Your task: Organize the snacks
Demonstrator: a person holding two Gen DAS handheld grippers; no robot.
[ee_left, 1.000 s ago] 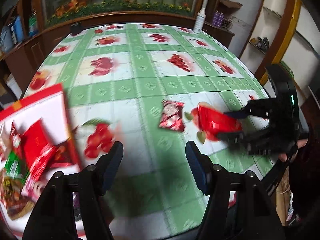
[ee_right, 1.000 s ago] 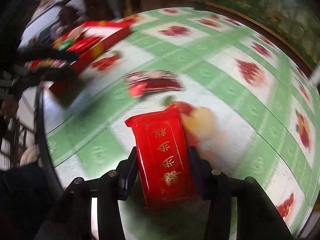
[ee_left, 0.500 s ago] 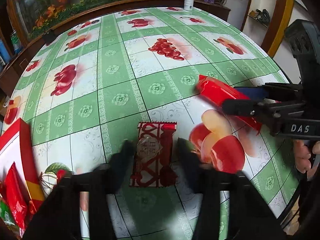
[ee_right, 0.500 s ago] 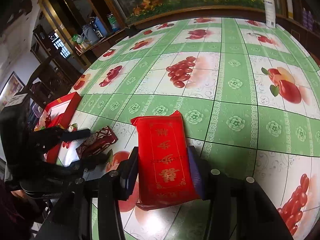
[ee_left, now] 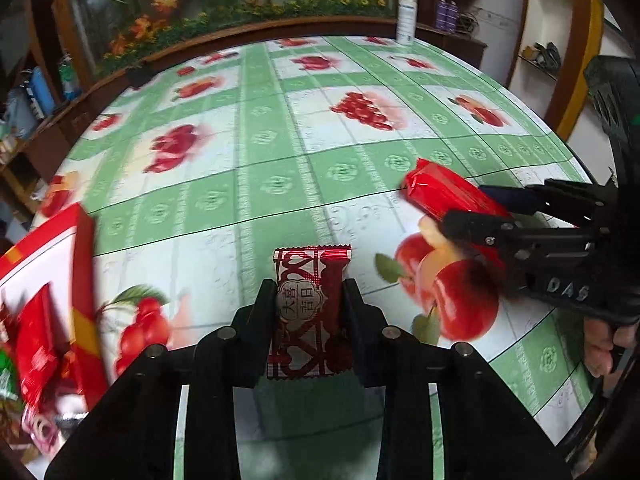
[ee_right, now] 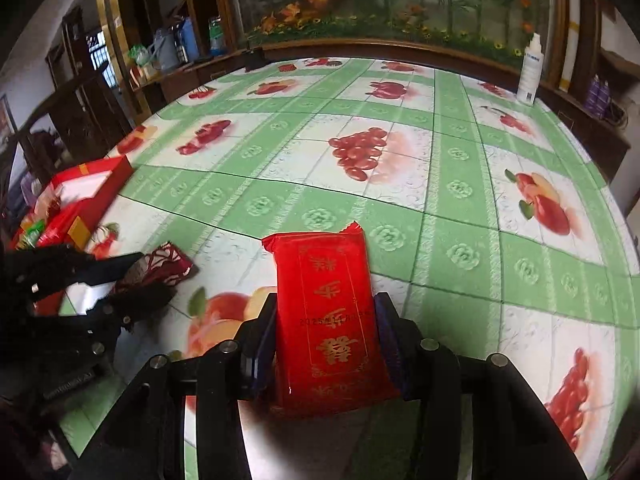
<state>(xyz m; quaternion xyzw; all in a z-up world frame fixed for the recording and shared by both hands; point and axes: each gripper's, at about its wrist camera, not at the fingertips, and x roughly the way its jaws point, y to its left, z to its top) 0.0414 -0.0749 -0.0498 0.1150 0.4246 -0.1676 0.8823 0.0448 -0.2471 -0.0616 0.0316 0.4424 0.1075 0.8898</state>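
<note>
My left gripper [ee_left: 308, 300] is shut on a dark red patterned snack packet [ee_left: 310, 308] just above the tablecloth; that packet also shows in the right wrist view [ee_right: 160, 268]. My right gripper [ee_right: 326, 320] is shut on a bright red packet with gold characters [ee_right: 330, 312], held above the table; it also shows in the left wrist view [ee_left: 444, 192]. A red gift box [ee_left: 86, 264] holding several snacks lies at the left; it also shows in the right wrist view [ee_right: 92, 184].
The round table has a green and white fruit-print cloth [ee_left: 280, 160]. A white bottle [ee_left: 406, 14] stands at its far edge. A wooden rail, a flower mural and shelves lie behind. The person's hand [ee_left: 604, 344] holds the right gripper.
My left gripper moved from beside the box to the patterned packet and shut on it. My right gripper kept hold of the red packet and lifted it.
</note>
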